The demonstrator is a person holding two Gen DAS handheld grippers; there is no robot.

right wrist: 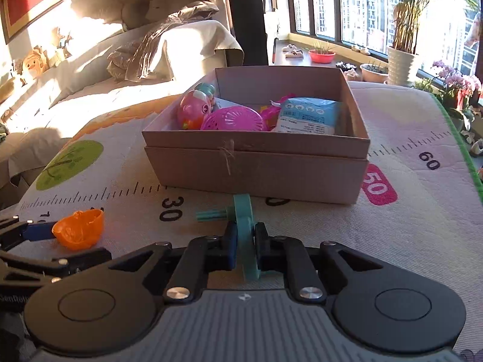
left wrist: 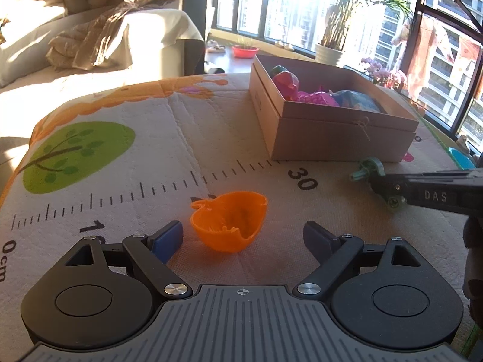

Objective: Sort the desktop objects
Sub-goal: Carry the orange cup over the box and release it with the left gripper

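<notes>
Your right gripper is clamped on the teal wheel, its axle sticking out left, just in front of the box. Your left gripper stands wide, the orange cup lying on the mat between its fingers, touching neither pad.

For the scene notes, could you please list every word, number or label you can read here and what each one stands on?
"30", "50", "60": ruler numbers on the printed mat; the "50" sits in a pink badge.
"0cm": ruler start, at the mat's left edge in the left wrist view.
"DAS": on the right gripper, seen in the left wrist view.
Blue packet in the cardboard box: print too small to read.
</notes>
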